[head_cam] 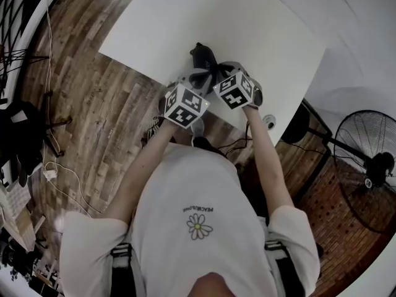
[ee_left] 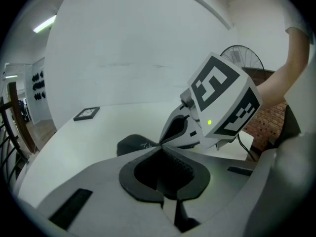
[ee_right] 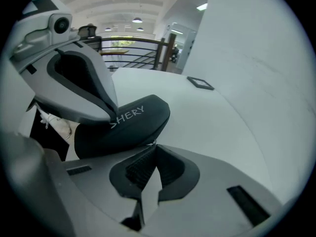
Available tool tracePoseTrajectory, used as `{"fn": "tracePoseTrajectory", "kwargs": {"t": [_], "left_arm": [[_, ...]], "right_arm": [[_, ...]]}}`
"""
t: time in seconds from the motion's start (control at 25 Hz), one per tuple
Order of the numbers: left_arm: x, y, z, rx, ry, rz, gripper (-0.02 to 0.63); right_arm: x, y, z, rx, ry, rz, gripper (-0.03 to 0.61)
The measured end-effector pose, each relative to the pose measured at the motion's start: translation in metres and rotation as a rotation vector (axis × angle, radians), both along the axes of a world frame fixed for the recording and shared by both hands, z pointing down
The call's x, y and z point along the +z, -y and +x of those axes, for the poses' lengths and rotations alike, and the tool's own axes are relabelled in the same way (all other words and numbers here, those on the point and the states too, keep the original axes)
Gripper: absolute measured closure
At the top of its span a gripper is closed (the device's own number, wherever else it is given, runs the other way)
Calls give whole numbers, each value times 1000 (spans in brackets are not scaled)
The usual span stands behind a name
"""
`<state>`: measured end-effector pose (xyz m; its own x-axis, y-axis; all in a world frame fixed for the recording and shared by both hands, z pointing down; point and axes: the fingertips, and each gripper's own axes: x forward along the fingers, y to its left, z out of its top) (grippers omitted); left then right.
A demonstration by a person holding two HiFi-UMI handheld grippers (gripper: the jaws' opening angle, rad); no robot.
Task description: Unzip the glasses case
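Observation:
A black glasses case [head_cam: 201, 55] with white lettering lies near the front edge of the white table [head_cam: 247, 30]. In the right gripper view the case [ee_right: 126, 125] sits just past my right gripper [ee_right: 154, 144]. That gripper is shut, with a small metal zipper pull pinched at its tips against the case's near edge. My left gripper [ee_right: 113, 116] comes in from the left, shut, its tips on the near end of the case. In the left gripper view the case [ee_left: 132, 143] shows just beyond the shut tips of my left gripper [ee_left: 159, 146]. Both grippers meet at that same end.
A small flat black square [ee_left: 87, 113] lies farther back on the table. A standing fan [head_cam: 371, 159] is off the table's right corner, with cables and wooden floor [head_cam: 105, 116] below the front edge. A small round grey object [head_cam: 269, 121] sits at the table's near corner.

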<state>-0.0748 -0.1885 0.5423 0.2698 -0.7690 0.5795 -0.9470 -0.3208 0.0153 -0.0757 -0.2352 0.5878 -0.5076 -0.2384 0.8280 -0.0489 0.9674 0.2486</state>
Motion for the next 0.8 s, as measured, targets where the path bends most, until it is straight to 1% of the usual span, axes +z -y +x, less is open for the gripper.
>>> {"fn": "tracePoseTrajectory", "kwargs": {"t": [0.04, 0.08, 0.12, 0.16, 0.2, 0.24, 0.32, 0.4, 0.52, 0.72, 0.8], "left_arm": [[0, 1, -2, 4, 10, -13, 600], [-1, 1, -3, 12, 18, -23, 600], [-3, 1, -4, 23, 22, -25, 598], [-5, 0, -2, 33, 23, -19, 598], [-9, -2, 1, 43, 21, -9, 598], [-12, -4, 4, 51, 18, 3, 600], [-17, -6, 12, 70, 18, 20, 600], [-17, -5, 21, 101, 31, 21, 600], [-11, 0, 39, 155, 56, 15, 600], [-13, 4, 45, 184, 90, 42, 600], [-6, 8, 46, 195, 117, 41, 598]], "right_arm": [[-3, 10, 8, 94, 18, 0, 572], [-5, 20, 19, 215, 43, -17, 572], [-6, 27, 34, 341, 70, -50, 572], [-6, 29, 48, 444, 93, -87, 572], [-6, 24, 61, 505, 104, -112, 572], [-5, 15, 71, 527, 103, -119, 572], [-2, -10, 79, 520, 98, -117, 572], [2, -36, 75, 521, 128, -142, 572], [8, -68, 72, 560, 162, -194, 572], [8, -75, 70, 611, 203, -204, 572], [6, -76, 73, 616, 198, -208, 572]]}}
